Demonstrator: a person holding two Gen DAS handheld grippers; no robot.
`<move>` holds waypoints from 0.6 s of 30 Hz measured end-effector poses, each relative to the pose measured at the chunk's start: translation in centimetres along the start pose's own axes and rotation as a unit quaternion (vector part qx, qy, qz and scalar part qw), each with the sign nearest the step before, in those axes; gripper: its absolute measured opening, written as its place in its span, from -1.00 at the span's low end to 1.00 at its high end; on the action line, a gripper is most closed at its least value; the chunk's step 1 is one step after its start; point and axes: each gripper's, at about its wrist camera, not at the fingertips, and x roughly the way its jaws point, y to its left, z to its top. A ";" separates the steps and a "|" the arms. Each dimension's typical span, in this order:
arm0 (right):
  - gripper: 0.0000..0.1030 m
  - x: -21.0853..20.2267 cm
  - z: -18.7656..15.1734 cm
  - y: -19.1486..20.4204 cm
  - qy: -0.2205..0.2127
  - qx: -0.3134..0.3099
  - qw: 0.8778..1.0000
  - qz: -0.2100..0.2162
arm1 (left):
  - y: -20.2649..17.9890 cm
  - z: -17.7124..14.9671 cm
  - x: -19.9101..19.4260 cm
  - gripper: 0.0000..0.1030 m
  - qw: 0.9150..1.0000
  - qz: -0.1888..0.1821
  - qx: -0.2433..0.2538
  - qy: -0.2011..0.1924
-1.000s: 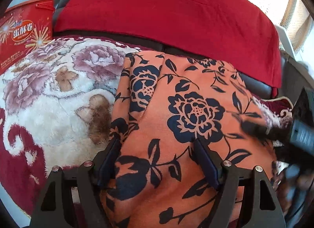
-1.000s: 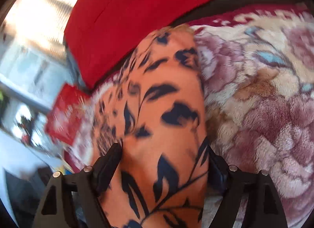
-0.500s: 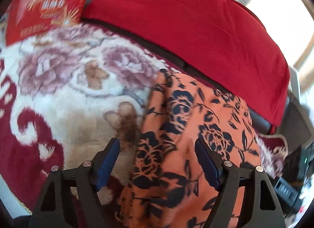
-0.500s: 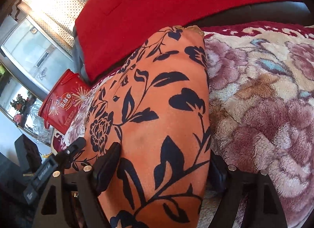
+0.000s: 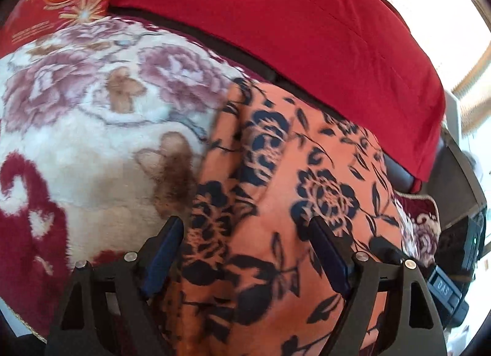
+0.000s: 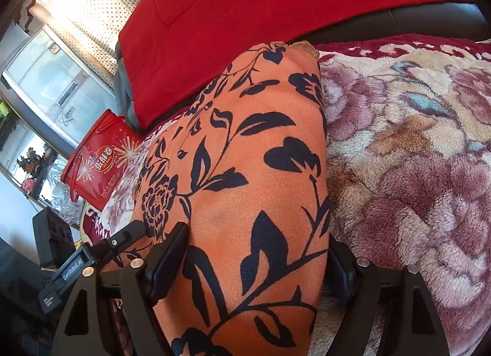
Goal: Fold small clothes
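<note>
Orange cloth printed with dark blue flowers lay folded on the plush floral blanket, just in front of the red cushion. Our left gripper had its jaws opening, with the cloth's near left edge between them but no pad pressing on it. Our right gripper stood wide astride the cloth's right end; whether its pads pressed, we could not tell. A red gift box stood beyond.

Orange floral garment blurred, its near end cut off.
</note>
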 end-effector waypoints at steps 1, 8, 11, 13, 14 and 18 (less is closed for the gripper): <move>0.59 0.0 0.0 0.0 0.000 0.000 1.000 0.000 | -0.3 -0.2 0.2 0.66 1.000 0.001 0.009 0.009; 0.59 0.0 -0.1 0.0 -0.004 0.000 1.000 0.004 | -1.7 -0.9 0.5 0.72 0.999 0.019 0.048 0.004; 0.59 0.0 -0.2 -0.1 -0.006 0.000 1.000 0.005 | -1.5 -0.9 0.5 0.72 0.999 0.015 0.044 0.003; 0.59 0.0 -0.2 -0.1 -0.006 0.000 1.000 0.005 | -1.6 -1.2 0.4 0.72 0.999 0.017 0.047 0.002; 0.59 0.0 -0.2 -0.1 -0.006 0.000 1.000 0.005 | -1.2 -0.9 0.7 0.72 0.999 0.018 0.048 0.001; 0.59 0.0 -0.2 -0.1 -0.006 0.001 1.000 0.005 | -1.3 -0.9 0.6 0.72 0.999 0.018 0.051 -0.002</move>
